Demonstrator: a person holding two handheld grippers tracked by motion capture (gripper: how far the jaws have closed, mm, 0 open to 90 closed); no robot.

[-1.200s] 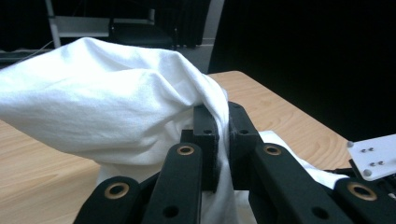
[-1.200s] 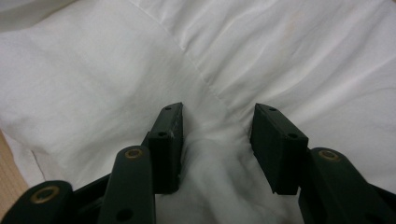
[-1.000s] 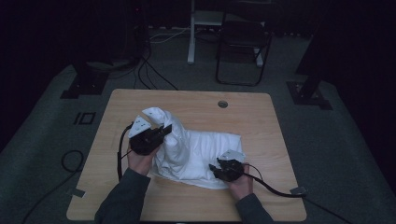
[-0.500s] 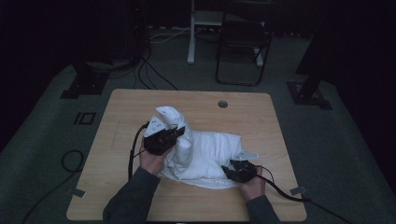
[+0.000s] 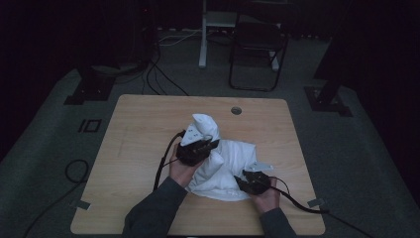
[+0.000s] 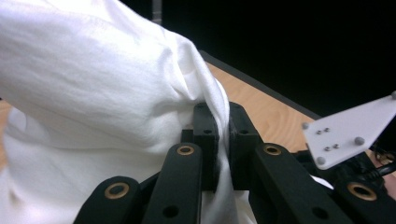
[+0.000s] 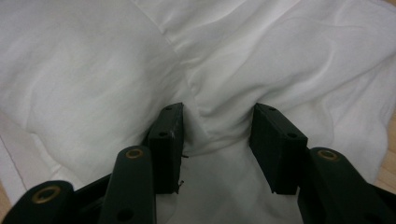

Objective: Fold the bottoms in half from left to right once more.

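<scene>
A: What do the 2 sets of jaws have?

B: The left gripper [image 6: 218, 135] is clamped tight on a fold of the white cloth [image 5: 225, 166], lifting it into a peak. The right gripper [image 7: 217, 140] stands spread, a ridge of cloth bunched between its jaws, not pinched.

A: And where does the cloth lie from there?

B: Heaped mid-table [image 5: 138, 129], stretching from the raised left grip down toward the right gripper at the near edge, which I judge closes next.

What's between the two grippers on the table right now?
White cloth: in the high view it spans the stretch from the left gripper, shut on a raised fold, to the right gripper, whose open jaws straddle a bunched ridge.
</scene>
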